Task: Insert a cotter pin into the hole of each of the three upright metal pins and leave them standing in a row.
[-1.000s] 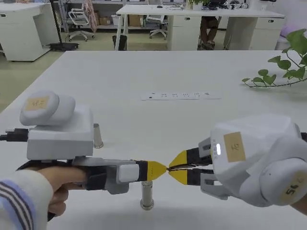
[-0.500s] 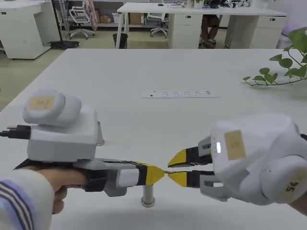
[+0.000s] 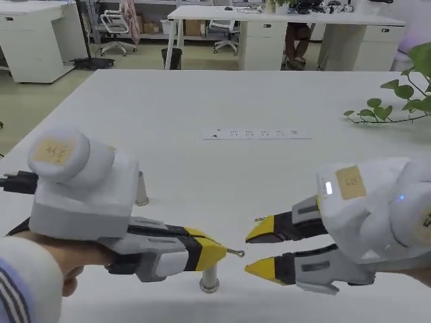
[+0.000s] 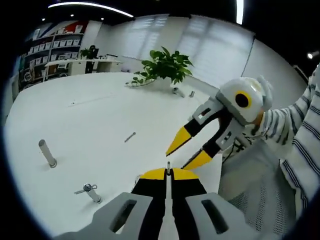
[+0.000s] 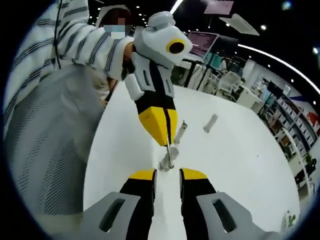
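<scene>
My left gripper (image 3: 217, 253) is shut on a thin cotter pin (image 3: 236, 253), which sticks out past its yellow tips (image 4: 168, 168). Facing it from the right, my right gripper (image 3: 248, 254) stands open with nothing between its jaws, its tips a little apart from the pin's end. An upright metal pin (image 3: 209, 278) stands on the white table just below the left tips. A second upright pin (image 3: 141, 189) stands behind the left gripper. In the left gripper view one upright pin (image 4: 90, 192) carries a cotter pin through it, and another (image 4: 47, 152) is bare. The right gripper view looks at the left gripper (image 5: 159, 121) holding the cotter pin (image 5: 170, 152).
A loose cotter pin (image 4: 130, 136) lies on the table (image 3: 269, 182) farther out. A white power strip (image 3: 256, 134) lies at mid-table and a leafy plant (image 3: 397, 101) reaches in from the right. Desks and chairs stand beyond the far edge.
My right gripper has opened and drawn back to the right, letting go of the cotter pin. The left gripper keeps the pin and has dipped slightly.
</scene>
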The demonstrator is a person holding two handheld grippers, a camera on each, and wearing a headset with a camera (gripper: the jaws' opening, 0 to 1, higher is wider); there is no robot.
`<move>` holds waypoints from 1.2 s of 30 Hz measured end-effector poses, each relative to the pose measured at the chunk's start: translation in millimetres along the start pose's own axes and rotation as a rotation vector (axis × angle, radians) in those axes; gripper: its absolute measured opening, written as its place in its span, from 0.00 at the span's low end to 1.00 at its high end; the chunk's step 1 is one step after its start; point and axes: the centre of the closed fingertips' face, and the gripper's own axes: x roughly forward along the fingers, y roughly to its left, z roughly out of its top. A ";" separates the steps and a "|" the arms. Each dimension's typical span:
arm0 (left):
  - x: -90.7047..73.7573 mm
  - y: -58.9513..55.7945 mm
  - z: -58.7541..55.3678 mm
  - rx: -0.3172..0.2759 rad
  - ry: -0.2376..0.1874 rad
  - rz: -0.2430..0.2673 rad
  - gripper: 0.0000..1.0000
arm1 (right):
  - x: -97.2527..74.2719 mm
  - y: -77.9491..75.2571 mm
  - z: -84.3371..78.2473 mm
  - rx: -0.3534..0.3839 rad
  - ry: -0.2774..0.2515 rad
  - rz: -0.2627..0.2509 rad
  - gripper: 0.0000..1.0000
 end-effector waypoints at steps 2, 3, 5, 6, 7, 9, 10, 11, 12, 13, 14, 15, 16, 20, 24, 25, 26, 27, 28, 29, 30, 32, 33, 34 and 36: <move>-1.5 -3.3 -2.7 0.003 0.010 -0.014 0.00 | -0.2 4.8 -3.3 0.051 -0.013 0.037 0.19; -2.2 -2.1 -4.6 0.033 0.016 -0.010 0.00 | -0.4 7.2 -3.7 0.089 -0.027 0.056 0.19; -3.4 -4.5 -7.1 0.069 0.021 -0.025 0.00 | -0.3 10.9 -3.9 0.130 -0.050 0.086 0.18; -4.0 -6.5 -7.2 0.074 0.018 -0.034 0.00 | 0.0 14.1 -5.7 0.144 -0.047 0.105 0.18; -4.4 -7.6 -7.4 0.079 0.016 -0.040 0.00 | 0.7 12.6 -7.8 0.141 -0.045 0.098 0.18; -5.2 -11.2 -8.1 0.131 0.019 -0.056 0.00 | 2.8 19.9 -12.3 0.157 -0.033 0.134 0.18; -5.7 -13.8 -8.1 0.174 0.017 -0.070 0.00 | 4.6 20.7 -12.9 0.157 -0.035 0.132 0.18; -6.2 -14.6 -8.6 0.198 0.017 -0.075 0.00 | 5.2 23.6 -12.7 0.162 -0.037 0.145 0.18; -6.4 -16.2 -9.0 0.217 0.017 -0.083 0.00 | 5.8 26.6 -11.5 0.171 -0.042 0.158 0.18; -6.6 -17.4 -9.9 0.240 0.020 -0.089 0.00 | 6.4 27.9 -10.3 0.175 -0.048 0.163 0.18; -6.6 -18.8 -10.6 0.248 0.022 -0.095 0.00 | 7.3 29.8 -8.1 0.178 -0.057 0.170 0.18; -6.4 -20.1 -11.7 0.251 0.027 -0.101 0.00 | 7.8 31.4 -6.7 0.181 -0.062 0.177 0.18; -6.0 -19.7 -12.5 0.256 0.031 -0.101 0.00 | 8.4 34.1 -5.0 0.185 -0.067 0.192 0.17; -4.9 -21.5 -19.8 0.287 0.059 -0.118 0.00 | 10.5 34.5 -2.8 0.183 -0.070 0.198 0.17; -4.5 -24.7 -22.0 0.300 0.061 -0.137 0.00 | 11.2 32.9 -0.2 0.176 -0.075 0.190 0.14; -4.3 -25.0 -22.4 0.306 0.061 -0.139 0.00 | 11.0 33.9 1.8 0.173 -0.082 0.196 0.13; -4.2 -25.3 -22.2 0.316 0.057 -0.141 0.00 | 10.8 34.4 3.3 0.175 -0.089 0.199 0.12; -4.1 -26.2 -22.1 0.314 0.056 -0.147 0.00 | 10.8 35.1 4.4 0.172 -0.091 0.201 0.10; -4.1 -26.9 -21.7 0.317 0.053 -0.150 0.00 | 10.8 35.4 4.6 0.165 -0.090 0.202 0.08; -3.9 -27.1 -21.2 0.322 0.051 -0.151 0.00 | 11.1 35.0 4.3 0.149 -0.083 0.195 0.08; -4.0 -27.5 -21.4 0.318 0.052 -0.155 0.00 | 11.1 33.9 3.1 0.125 -0.070 0.186 0.08; -4.4 -26.9 -20.5 0.313 0.047 -0.154 0.00 | 10.7 34.8 3.9 0.124 -0.074 0.194 0.06; -4.6 -26.8 -20.3 0.314 0.047 -0.155 0.00 | 10.6 35.3 4.2 0.123 -0.075 0.197 0.06; -4.9 -27.1 -20.3 0.316 0.047 -0.158 0.00 | 10.4 35.4 4.4 0.121 -0.075 0.197 0.05; -5.2 -26.9 -20.8 0.324 0.048 -0.159 0.00 | 10.1 35.2 4.7 0.118 -0.075 0.197 0.05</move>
